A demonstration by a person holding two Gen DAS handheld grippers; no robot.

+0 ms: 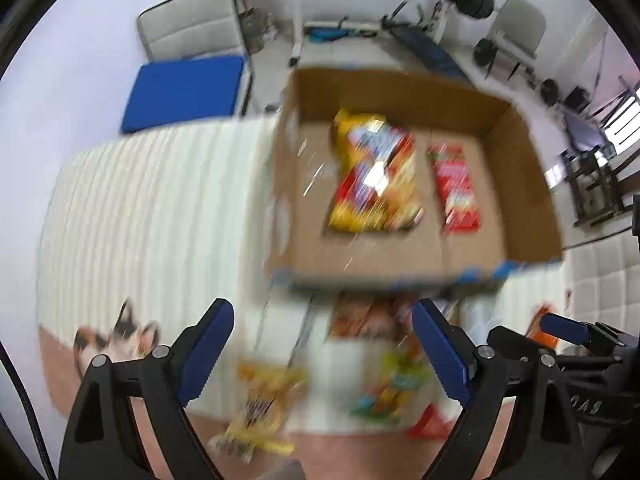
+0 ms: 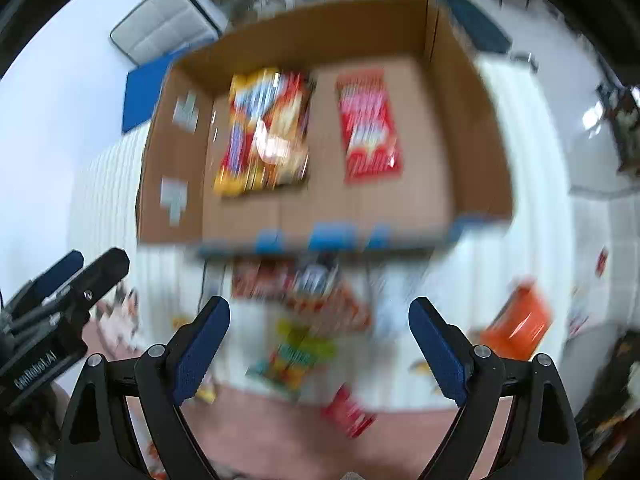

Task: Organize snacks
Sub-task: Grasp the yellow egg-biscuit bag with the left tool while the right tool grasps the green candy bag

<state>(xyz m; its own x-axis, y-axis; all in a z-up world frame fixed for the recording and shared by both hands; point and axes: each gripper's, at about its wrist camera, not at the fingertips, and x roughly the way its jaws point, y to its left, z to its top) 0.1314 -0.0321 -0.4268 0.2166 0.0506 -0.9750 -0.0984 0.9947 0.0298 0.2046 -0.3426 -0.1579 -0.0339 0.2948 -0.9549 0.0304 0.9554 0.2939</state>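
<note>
Both grippers are hanging spread wide and empty — the left gripper [image 1: 323, 334] and the right gripper [image 2: 319, 332] are each pointing steeply down over the loose snacks, nothing between their blue pads. I'm judging the job as roughly a third done: the cardboard box [image 1: 532, 184] at the far edge of the white ribbed mat [image 1: 160, 208] is already holding two packs, a yellow-and-red bag [image 1: 374, 176] lying left of centre and a red packet [image 1: 454, 190] just beside it on the right. Several snacks are waiting outside, along the mat's near edge — a yellow pouch [image 1: 260, 404], a green-and-yellow pack [image 2: 296, 356], a small red packet [image 2: 350, 410], a brownish-red pack [image 2: 280, 280] just below the box's near wall, and an orange box [image 2: 520, 320] toward the right edge. Everything is blurring, so labels are unreadable.
</note>
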